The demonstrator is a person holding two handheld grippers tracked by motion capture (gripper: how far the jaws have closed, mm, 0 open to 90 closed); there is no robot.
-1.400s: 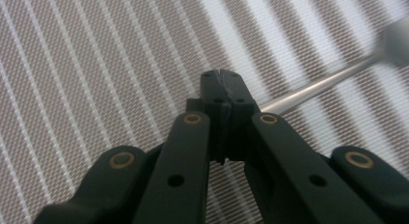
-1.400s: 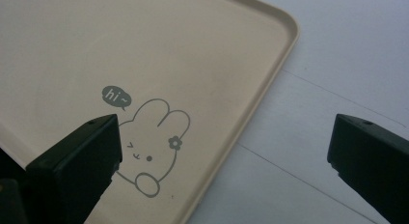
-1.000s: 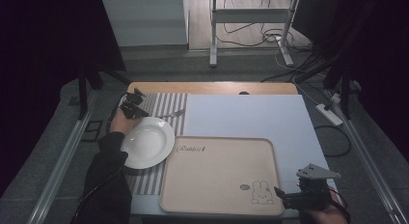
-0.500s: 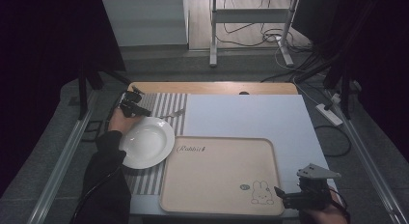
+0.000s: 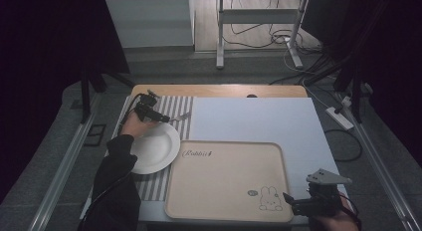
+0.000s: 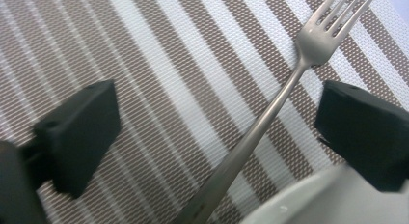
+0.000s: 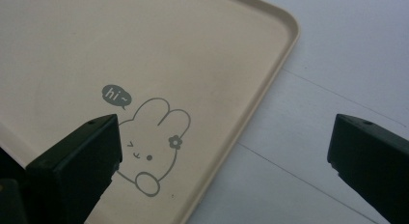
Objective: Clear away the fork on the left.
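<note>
A silver fork [image 6: 270,113] lies flat on the brown-and-white striped placemat [image 6: 159,89], tines pointing away from me. My left gripper [image 6: 219,103] is open, its jaws having just been opening; the fork's handle runs between them untouched. In the high view that gripper [image 5: 161,117] hovers at the mat's far end, just beyond the white plate [image 5: 154,149], with the fork [image 5: 181,116] to its right. My right gripper [image 7: 226,132] stands open and holds nothing, over the near right corner of the beige rabbit tray [image 7: 144,50]. It also appears low at the table's front right [image 5: 288,201].
The plate's rim [image 6: 313,204] sits right beside the fork handle. The beige tray [image 5: 229,156] takes up the front middle, on a pale blue sheet [image 5: 259,119] covering the table's right side. A wooden table edge [image 5: 219,90] runs along the back.
The left gripper has shifted slightly over the striped mat and its jaws have spread apart. The fork lies on the mat. The right gripper has stayed where it was.
</note>
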